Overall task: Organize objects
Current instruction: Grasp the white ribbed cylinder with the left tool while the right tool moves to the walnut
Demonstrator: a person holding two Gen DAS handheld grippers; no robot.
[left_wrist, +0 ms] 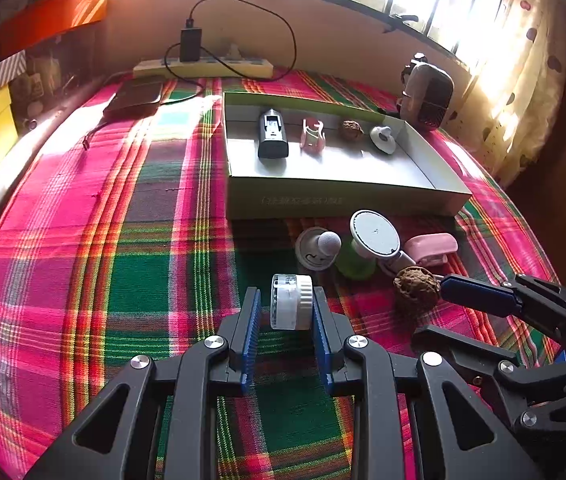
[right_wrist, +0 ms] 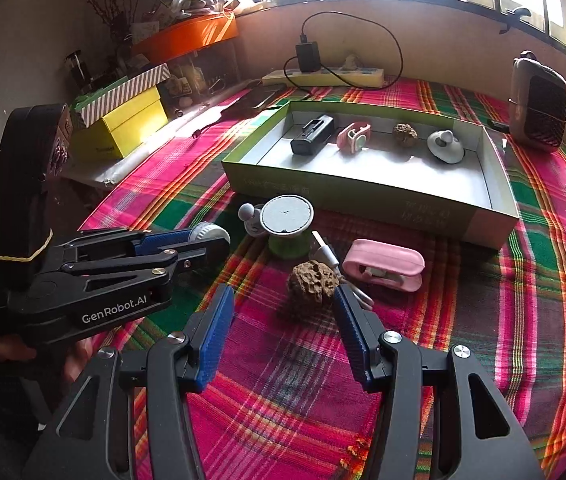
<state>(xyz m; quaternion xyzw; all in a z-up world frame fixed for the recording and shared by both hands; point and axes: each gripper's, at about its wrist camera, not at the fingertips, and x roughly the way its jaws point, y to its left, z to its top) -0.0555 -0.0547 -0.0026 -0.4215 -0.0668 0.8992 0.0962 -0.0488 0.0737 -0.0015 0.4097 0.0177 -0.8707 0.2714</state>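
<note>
Left wrist view: left tool sits low over the plaid cloth on the counter, w/ a small white jar between its blue pads. Right pad touches the jar's ribbed cap; left pad shows a thin gap, so can't tell if it's truly clamped. Jaws narrow. Just beyond: a white smiley disc, a round grey-topped stand on a green base, a pink case. A brown nut lies to the right, w/ one finger of the right tool right next to it. Farther back, the green box holds 4 things in a row: black charger, pink clip, 2nd nut, white knob. Power strip along the wall, fan at box's right rear.

Right wrist view: right tool is wide, its pads either side of the nut; right pad tip about touches it, left pad is apart, nothing gripped. Pink case just right of nut, stand behind it. Left tool comes in from the left, held by a hand, jar cap at its tips. Box behind w/ same 4 items. Yellow box at far left.
</note>
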